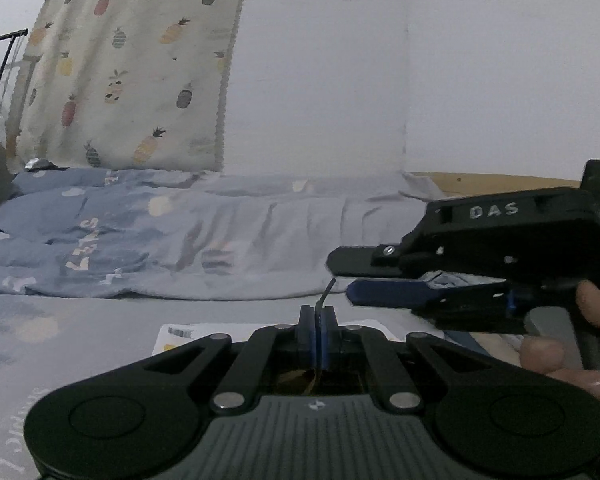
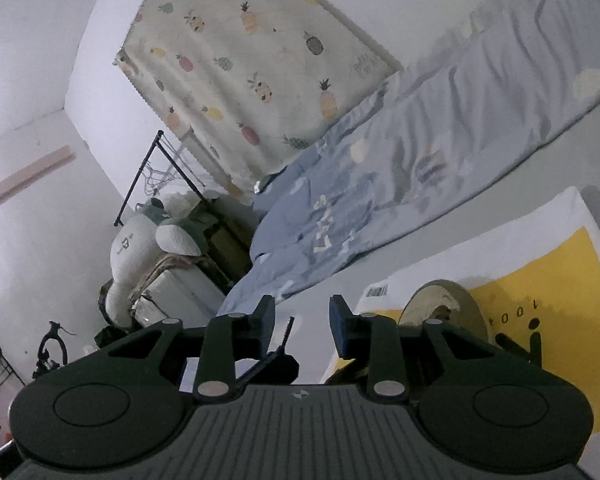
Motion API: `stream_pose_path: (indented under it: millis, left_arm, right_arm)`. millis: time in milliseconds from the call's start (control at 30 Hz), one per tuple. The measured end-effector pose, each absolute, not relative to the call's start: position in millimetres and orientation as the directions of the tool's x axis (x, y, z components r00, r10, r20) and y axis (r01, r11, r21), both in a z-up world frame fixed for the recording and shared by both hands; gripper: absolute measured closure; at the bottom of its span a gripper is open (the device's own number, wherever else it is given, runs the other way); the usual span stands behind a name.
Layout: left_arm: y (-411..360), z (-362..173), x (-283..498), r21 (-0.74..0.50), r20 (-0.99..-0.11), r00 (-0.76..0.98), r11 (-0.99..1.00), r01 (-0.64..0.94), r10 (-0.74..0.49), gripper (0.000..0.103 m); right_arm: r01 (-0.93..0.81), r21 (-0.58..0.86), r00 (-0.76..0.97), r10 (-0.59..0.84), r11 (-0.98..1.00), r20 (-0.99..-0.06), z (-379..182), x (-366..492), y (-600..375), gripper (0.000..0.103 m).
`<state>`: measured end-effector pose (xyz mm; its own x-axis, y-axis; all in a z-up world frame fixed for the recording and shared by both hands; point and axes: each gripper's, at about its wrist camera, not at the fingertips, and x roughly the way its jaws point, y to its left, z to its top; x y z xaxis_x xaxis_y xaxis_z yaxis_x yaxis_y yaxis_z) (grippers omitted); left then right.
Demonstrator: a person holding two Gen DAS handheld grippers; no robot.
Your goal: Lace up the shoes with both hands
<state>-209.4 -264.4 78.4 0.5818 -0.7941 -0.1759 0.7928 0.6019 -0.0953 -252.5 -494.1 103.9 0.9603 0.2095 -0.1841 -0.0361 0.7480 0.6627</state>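
Observation:
My left gripper [image 1: 318,320] is shut on a thin dark shoelace [image 1: 327,290], whose stiff tip sticks up past the pads. To the right, a hand [image 1: 594,306] holds my right gripper [image 1: 342,278], rolled on its side. Its jaws stand apart and the lace tip sits just at their mouth. In the right wrist view the right gripper [image 2: 302,320] is open, and the dark lace [image 2: 289,330] rises in the gap without touching either pad. A shoe [image 2: 444,304] with a beige rounded end lies low right, mostly hidden behind that gripper.
The shoe rests on a white and yellow printed bag [image 2: 540,280] lying on a grey bed sheet [image 1: 100,320]. A rumpled blue quilt [image 1: 180,240] lies beyond, under a pineapple-print curtain [image 1: 140,80]. A plush toy [image 2: 140,248] and a black rack [image 2: 148,176] stand by the bed.

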Motion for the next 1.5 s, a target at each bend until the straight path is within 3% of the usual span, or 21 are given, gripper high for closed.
stream_pose_path:
  millis: [233, 300, 433, 900, 1233, 1333, 1400, 1500]
  left_arm:
    - [-266.9, 76.2, -214.6, -0.089, -0.183, 0.555, 0.575, 0.813, -0.812, 0.102]
    - [-267.9, 75.3, -214.6, -0.089, -0.193, 0.548, 0.57, 0.817, -0.814, 0.102]
    - [-270.2, 75.0, -211.7, -0.094, -0.218, 0.537, 0.565, 0.82, -0.815, 0.101]
    - [-269.4, 76.9, -211.1, -0.09, -0.228, 0.537, 0.567, 0.819, -0.812, 0.094]
    - [-270.5, 76.7, -207.7, -0.084, -0.229, 0.543, 0.573, 0.816, -0.808, 0.101]
    - [-267.3, 78.4, -201.1, -0.114, -0.234, 0.559, 0.594, 0.797, -0.795, 0.101]
    - [-258.0, 82.3, -188.4, -0.16, -0.226, 0.586, 0.623, 0.766, -0.778, 0.101]
    - [-235.8, 91.7, -162.6, -0.251, -0.2, 0.644, 0.674, 0.695, -0.738, 0.101]
  right_arm:
    - [-0.033, 0.696, 0.951, 0.237, 0.717, -0.199, 95.6, -249.2, -494.9, 0.078]
    - [-0.039, 0.703, 0.95, 0.243, 0.71, -0.193, 93.9, -249.8, -495.3, 0.098]
    - [-0.05, 0.667, 0.952, 0.237, 0.743, -0.193, 96.4, -251.2, -491.6, 0.1]
    - [-0.096, 0.47, 0.954, 0.216, 0.877, -0.208, 105.3, -257.3, -459.9, 0.1]
    - [-0.097, 0.445, 0.953, 0.212, 0.89, -0.216, 104.9, -258.8, -452.5, 0.1]
    - [-0.087, 0.458, 0.96, 0.198, 0.885, -0.2, 105.7, -260.7, -455.2, 0.097]
    - [-0.071, 0.465, 0.97, 0.17, 0.882, -0.175, 107.8, -265.1, -460.3, 0.087]
    - [-0.034, 0.468, 0.982, 0.115, 0.883, -0.147, 110.5, -270.9, -468.7, 0.08]
